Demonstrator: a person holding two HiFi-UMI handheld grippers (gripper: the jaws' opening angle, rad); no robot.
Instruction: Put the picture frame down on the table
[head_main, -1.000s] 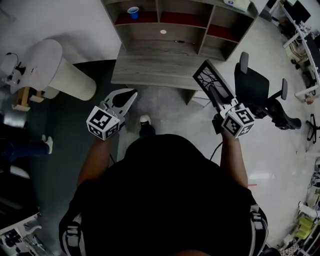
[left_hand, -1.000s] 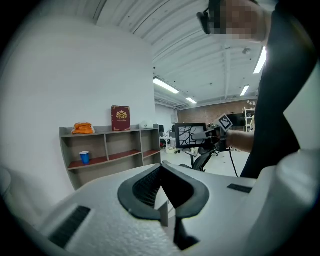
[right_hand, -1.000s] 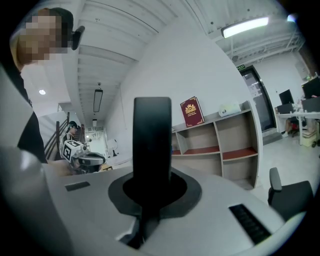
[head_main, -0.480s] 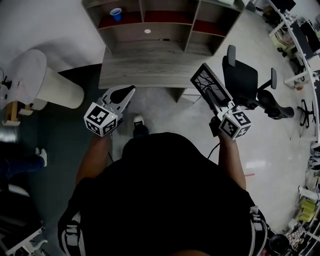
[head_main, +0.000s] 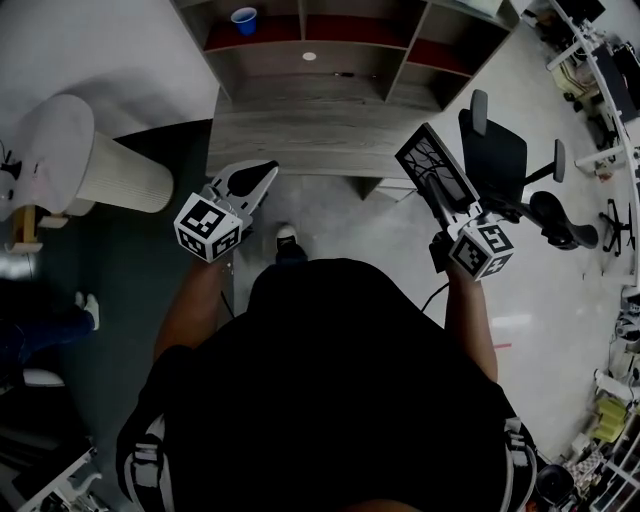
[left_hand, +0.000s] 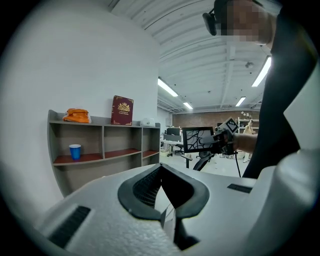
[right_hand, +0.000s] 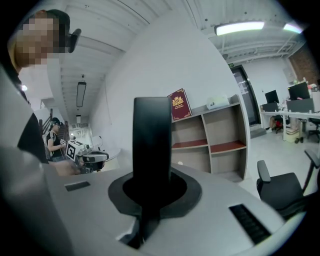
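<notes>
Faces grey bench (head_main: 300, 130), grips picture frame (head_main: 424, 155) aloft and tilted just off its right front corner, not touching, between jaws of right tool (head_main: 441, 196) clamped on its edge, carries left tool (head_main: 262, 172) pinched narrow, empty, near the front edge.

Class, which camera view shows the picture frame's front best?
The left gripper view: the picture frame faces it squarely, its branching pattern plain though small. The head view shows the frame slanted, seen from above. The right gripper view shows only its dark edge, clamped between the jaws.
</notes>
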